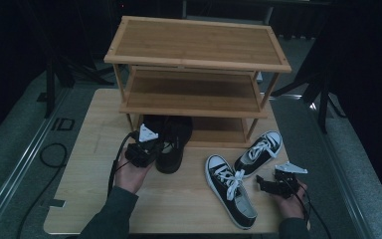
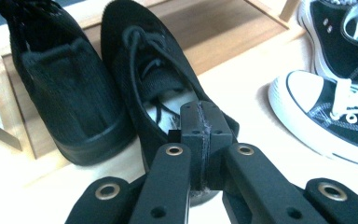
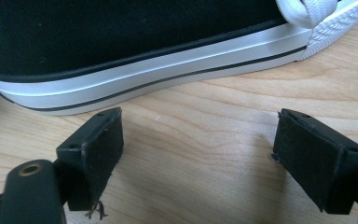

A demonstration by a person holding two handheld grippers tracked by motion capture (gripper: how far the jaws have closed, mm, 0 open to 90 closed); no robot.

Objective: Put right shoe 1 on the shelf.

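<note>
Black mesh shoe is sitting on the desk at the foot of the bamboo shoe rack, and you are gripping its heel rim with your left claw. The pads are pressed flat together on that rim, nothing else between them (the collar fabric there is thin, so the jaws are looking fully shut). In the high view your left claw is sitting right at the back of the shoe, whose toe is pointing under the lowest shelf. A second black mesh shoe is standing just beside the gripped one, heel toward the camera, partly on the lowest shelf.

Your right claw is hanging open over the bare desk, nothing between its pads, close to the side of a black-and-white canvas sneaker. In the high view your right claw is resting near the desk's right front corner, just right of that sneaker. Its mate is lying behind it, angled toward the rack (the two toes almost touching).
</note>
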